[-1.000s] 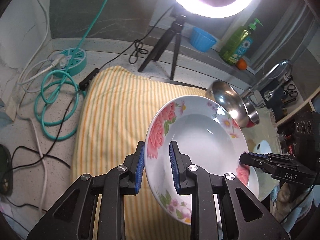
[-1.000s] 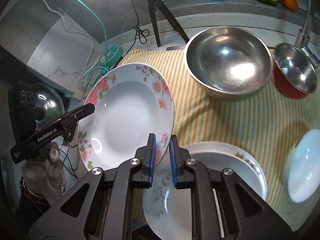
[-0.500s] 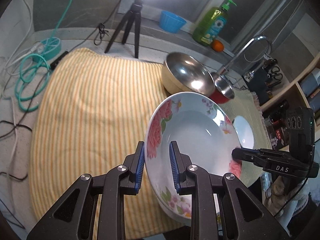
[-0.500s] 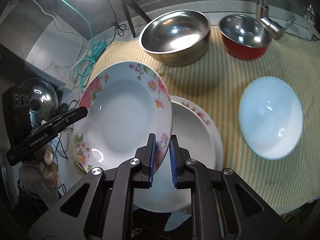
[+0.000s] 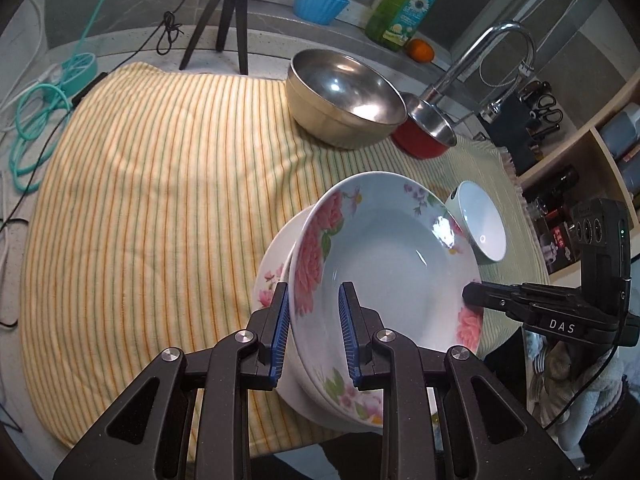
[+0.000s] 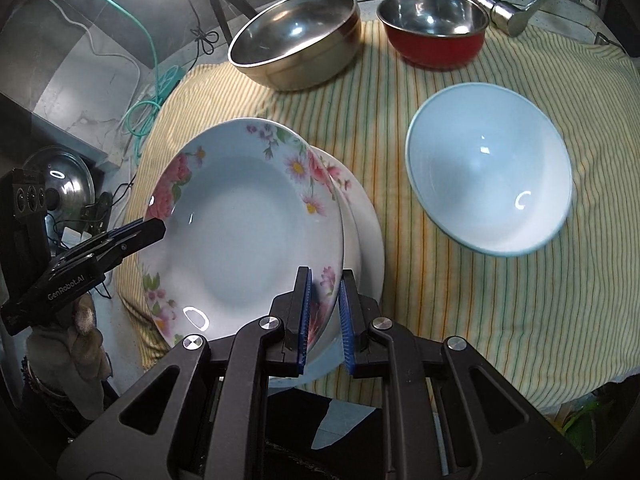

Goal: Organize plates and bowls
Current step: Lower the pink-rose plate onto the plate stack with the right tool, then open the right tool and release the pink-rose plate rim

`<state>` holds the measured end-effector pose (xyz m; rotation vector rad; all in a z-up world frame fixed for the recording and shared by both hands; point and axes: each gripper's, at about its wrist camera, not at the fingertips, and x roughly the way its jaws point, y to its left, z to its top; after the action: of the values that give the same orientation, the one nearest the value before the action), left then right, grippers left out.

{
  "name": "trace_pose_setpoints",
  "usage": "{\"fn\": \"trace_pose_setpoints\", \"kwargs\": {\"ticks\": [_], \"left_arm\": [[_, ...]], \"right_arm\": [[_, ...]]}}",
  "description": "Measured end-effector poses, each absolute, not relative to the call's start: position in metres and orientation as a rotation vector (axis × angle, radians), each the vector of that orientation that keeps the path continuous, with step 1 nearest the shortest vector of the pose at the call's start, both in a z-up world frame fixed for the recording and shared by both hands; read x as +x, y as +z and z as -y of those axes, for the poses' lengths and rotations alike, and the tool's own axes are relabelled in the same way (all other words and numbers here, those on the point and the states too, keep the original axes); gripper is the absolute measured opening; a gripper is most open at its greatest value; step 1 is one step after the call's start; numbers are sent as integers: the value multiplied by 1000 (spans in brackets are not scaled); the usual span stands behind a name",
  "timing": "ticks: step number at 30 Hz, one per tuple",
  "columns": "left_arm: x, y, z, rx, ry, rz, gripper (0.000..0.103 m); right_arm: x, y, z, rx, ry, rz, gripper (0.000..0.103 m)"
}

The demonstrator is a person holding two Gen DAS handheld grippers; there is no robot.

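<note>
The floral plate (image 5: 384,264) hangs tilted directly over a second plate (image 5: 276,256) lying on the striped cloth (image 5: 152,184). The left gripper (image 5: 313,330) is clamped on its near rim, and the right gripper (image 6: 324,312) pinches the opposite edge, jaws nearly together. The right wrist view shows the white bowl (image 6: 490,168) whole, well apart to the right, with the steel bowl (image 6: 296,40) and red bowl (image 6: 434,28) behind. Only the left wrist view shows the soap bottle (image 5: 404,4), blue tub (image 5: 320,2) and tap (image 5: 488,60).
</note>
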<state>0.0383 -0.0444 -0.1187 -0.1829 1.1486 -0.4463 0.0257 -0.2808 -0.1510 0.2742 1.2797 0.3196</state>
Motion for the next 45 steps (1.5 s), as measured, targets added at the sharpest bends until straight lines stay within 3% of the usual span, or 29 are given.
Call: {"fn": "trace_pose_setpoints", "kwargs": {"ticks": [15,34,37,40,43,45], "left_arm": [[35,-129,52,-137,-431,-1177,22],[35,-132,52,-105,-429,-1187,22],[35,-132,52,-103,-423,-1185,23],[36,-127,52,-89,-415,-1164,23],[38,-121,50,-86,-403,-1147,23],[40,-120,46,-100,-396,-1143,30]], "right_arm": [[22,-154,274,180,296,-1277,15],[21,-161,265,133,302,-1292,23],[21,-160,267,145,306,-1285,27],[20,-157,267,150,310,-1272,45],[19,-153,268,154,321,-1255,47],[17,-150,271,169,325,-1244,47]]}}
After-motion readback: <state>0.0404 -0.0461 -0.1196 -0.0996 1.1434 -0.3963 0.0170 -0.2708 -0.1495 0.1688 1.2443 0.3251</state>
